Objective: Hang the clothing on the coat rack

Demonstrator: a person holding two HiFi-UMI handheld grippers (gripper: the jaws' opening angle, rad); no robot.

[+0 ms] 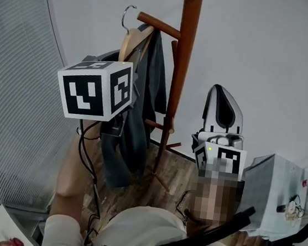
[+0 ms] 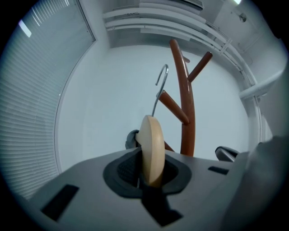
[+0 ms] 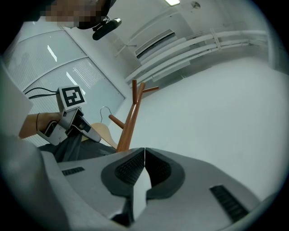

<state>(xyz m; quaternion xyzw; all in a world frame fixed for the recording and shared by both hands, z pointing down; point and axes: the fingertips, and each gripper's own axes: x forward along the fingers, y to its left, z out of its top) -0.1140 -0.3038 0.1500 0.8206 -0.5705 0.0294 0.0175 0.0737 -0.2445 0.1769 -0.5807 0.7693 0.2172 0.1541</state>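
Right gripper point(image 3: 143, 169), short of the coat rack point(image 3: 128, 122): jaws pressed together, nothing between them. Left gripper point(image 2: 151, 173), nearer the rack: jaws clamped on the wooden hanger point(image 2: 151, 149), which carries the dark clothing point(image 1: 138, 112) just left of the rack's pole. The hanger's hook point(image 2: 161, 83) is beside a peg's tip.

Coat rack point(image 1: 182, 67) at centre. Left of its pole: hanger point(image 1: 132, 42), hook just beside a peg tip, clothing point(image 1: 145, 107) on it. Left gripper point(image 2: 151, 178) fingers on hanger's end. Right gripper point(image 3: 143, 155) right of pole, apart.
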